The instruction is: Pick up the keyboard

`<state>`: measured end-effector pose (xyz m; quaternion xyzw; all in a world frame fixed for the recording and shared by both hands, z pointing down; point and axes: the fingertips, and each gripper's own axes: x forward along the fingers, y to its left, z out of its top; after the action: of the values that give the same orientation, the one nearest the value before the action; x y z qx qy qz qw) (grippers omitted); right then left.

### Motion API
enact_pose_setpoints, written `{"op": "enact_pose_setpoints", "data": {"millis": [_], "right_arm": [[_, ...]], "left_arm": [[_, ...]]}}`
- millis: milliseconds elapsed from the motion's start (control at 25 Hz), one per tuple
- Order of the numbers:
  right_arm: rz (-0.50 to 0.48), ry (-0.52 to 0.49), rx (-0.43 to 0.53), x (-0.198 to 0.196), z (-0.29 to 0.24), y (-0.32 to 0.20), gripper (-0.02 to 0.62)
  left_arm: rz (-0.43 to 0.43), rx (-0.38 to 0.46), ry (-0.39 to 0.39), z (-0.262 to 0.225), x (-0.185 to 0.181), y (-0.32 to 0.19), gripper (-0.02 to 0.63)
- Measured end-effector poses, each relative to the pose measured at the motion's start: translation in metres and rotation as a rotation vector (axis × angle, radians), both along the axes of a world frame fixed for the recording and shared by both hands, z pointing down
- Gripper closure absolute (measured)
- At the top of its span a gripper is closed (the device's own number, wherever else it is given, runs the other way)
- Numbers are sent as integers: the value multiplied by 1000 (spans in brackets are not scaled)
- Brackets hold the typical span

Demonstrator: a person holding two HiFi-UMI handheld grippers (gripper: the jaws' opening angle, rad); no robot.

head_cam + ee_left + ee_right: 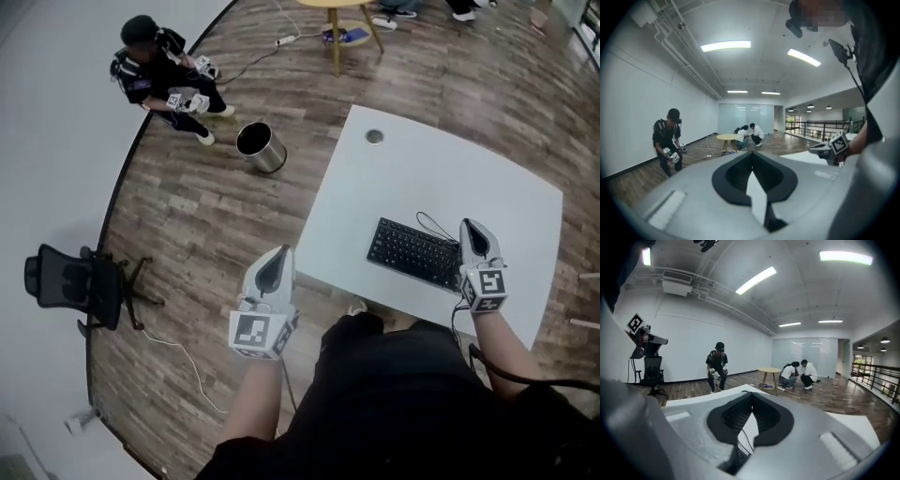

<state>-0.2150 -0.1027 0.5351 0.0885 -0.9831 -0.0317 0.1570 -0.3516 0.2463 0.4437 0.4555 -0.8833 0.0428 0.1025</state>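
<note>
The black keyboard [412, 253] is lying near the front edge of the white table [422, 178], with its thin cable [433, 225] looping behind it. The person is holding the right gripper [475, 230] just beside the keyboard's right end, its jaws pressed together with nothing between them. The left gripper [277, 258] is hanging off the table's left edge, above the wooden floor [206, 216]. It is also closed and empty, well apart from the keyboard. Neither gripper can take the keyboard while closed, so both would need opening first. A grip at one end only would likely let the long board tilt and slip. The cable could snag or drag as the keyboard lifts. The left gripper could knock the table edge on its way in.
</note>
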Motion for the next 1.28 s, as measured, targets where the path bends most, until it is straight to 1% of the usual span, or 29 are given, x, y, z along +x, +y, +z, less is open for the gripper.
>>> {"op": "enact_pose_setpoints", "data": {"millis": [120,200,280,320,360,480,560,600,680,760,920,960,1000,1160,1280], "right_arm": [[127,18,17,12,-3,-17,594],[231,36,33,37,-5,-32,594],[342,57,36,70,-5,-48,594],[387,66,29,86,-5,-54,594],[421,77,15,100,-3,-59,594],[475,122,-38,148,9,-65,594],[502,154,-63,180,20,-68,594],[517,164,-75,194,26,-70,594],[534,179,-104,216,40,-72,594],[528,194,-132,230,56,-73,594],[498,221,-182,243,88,-70,594],[491,226,-198,244,95,-70,585],[485,231,-213,245,101,-70,547],[435,243,-266,237,119,-70,464],[396,262,-290,232,130,-67,408]], "left_arm": [[76,37,6,7,-31,-24,603],[173,31,62,26,-37,-48,603],[282,-2,139,52,-35,-75,603],[317,-20,173,67,-35,-86,603],[329,-30,208,80,-36,-95,603],[308,-30,322,115,-37,-113,603],[340,-51,375,135,-26,-128,603],[363,-70,384,143,-19,-136,603],[400,-110,379,155,-7,-148,602],[418,-139,377,164,3,-156,594],[427,-183,392,178,18,-161,577],[433,-194,397,182,22,-162,573],[442,-205,404,186,26,-163,557],[467,-264,439,203,36,-166,467],[459,-297,478,218,37,-162,415]]}}
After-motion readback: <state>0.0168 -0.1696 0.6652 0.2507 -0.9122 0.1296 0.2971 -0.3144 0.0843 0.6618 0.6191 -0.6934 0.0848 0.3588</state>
